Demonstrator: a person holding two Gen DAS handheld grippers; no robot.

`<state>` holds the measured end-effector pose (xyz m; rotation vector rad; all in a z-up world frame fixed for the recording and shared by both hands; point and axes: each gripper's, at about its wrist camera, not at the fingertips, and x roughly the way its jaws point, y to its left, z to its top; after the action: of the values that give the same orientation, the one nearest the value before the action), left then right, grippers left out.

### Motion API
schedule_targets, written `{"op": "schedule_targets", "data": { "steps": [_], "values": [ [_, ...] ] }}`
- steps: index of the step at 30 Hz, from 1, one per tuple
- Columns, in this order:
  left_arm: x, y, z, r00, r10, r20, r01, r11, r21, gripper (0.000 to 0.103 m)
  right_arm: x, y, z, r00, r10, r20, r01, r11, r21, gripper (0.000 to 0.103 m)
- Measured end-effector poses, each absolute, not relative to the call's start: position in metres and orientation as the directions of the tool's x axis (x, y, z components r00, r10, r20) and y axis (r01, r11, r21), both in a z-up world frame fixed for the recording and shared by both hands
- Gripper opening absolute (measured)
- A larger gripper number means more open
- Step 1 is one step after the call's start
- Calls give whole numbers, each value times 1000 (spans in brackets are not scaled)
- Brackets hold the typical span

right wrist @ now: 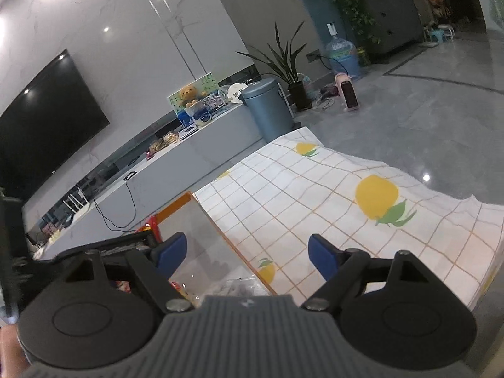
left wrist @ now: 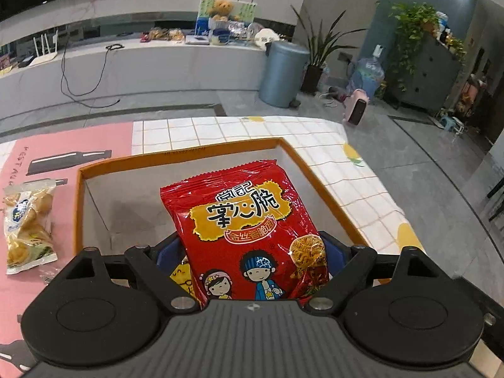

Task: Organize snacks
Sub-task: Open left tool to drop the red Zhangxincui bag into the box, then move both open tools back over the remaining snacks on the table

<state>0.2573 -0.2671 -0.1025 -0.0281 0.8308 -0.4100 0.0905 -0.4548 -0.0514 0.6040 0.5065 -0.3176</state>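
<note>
Red snack bag [left wrist: 249, 236] sits pinched between the blue fingers of my left gripper [left wrist: 252, 252], held upright over the orange-rimmed box [left wrist: 176, 157] on the tabletop [left wrist: 315, 145]. A yellow packet [left wrist: 182, 277] shows in the box just under the bag. A pale biscuit bag [left wrist: 28, 223] lies on the pink mat [left wrist: 63, 138] beside the box's left wall. My right gripper [right wrist: 249, 258] hangs over the box's right edge, fingers wide and holding nothing.
</note>
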Motion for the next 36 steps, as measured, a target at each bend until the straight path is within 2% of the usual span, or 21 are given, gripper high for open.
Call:
{"op": "schedule_targets", "data": {
  "steps": [7,12,16,23,33,36],
  "values": [
    [257,-253,-96,667,-374,-645,327,924,-197,103,83,-459,-46,845,-140,-516,419,773,476,82],
    [250,-237,-92,672,-364,-644,302,930,-210,103,78,-462,-46,845,-144,-515,419,775,472,82],
    [234,-232,-90,674,-372,-638,347,922,-171,103,78,-460,-47,858,-121,-500,400,768,500,82],
    [217,-215,-82,648,-416,-638,378,903,-206,103,82,-444,-52,854,-103,-510,372,807,459,82],
    [187,-172,-51,697,-419,-582,387,903,-187,103,84,-405,-40,915,-88,-393,260,876,407,83],
    [178,-155,-40,724,-415,-551,372,908,-194,103,85,-387,-35,938,-37,-345,192,884,427,83]
  ]
}}
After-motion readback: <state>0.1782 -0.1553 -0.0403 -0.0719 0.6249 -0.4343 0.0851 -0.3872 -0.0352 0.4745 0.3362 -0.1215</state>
